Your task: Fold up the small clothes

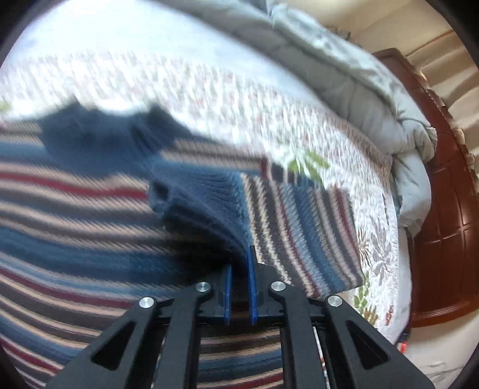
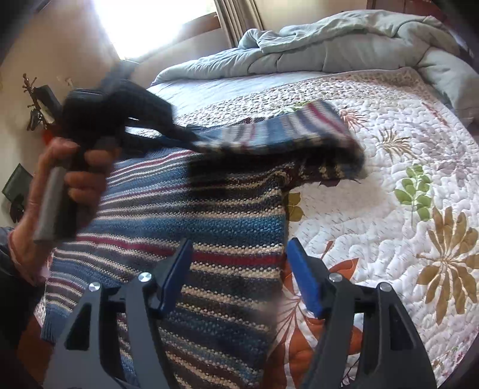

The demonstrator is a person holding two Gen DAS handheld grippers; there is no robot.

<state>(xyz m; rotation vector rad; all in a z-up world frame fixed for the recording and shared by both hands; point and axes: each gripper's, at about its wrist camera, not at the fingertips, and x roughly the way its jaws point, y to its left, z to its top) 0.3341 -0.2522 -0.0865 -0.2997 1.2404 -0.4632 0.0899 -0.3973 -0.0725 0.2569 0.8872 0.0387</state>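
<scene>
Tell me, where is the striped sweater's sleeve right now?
The sleeve is lifted above the sweater's body, pinched in the left gripper, over the floral quilt.

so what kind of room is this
Most likely a bedroom: a bed with a floral quilt, a rumpled grey duvet at its head, and a curtained window.
</scene>
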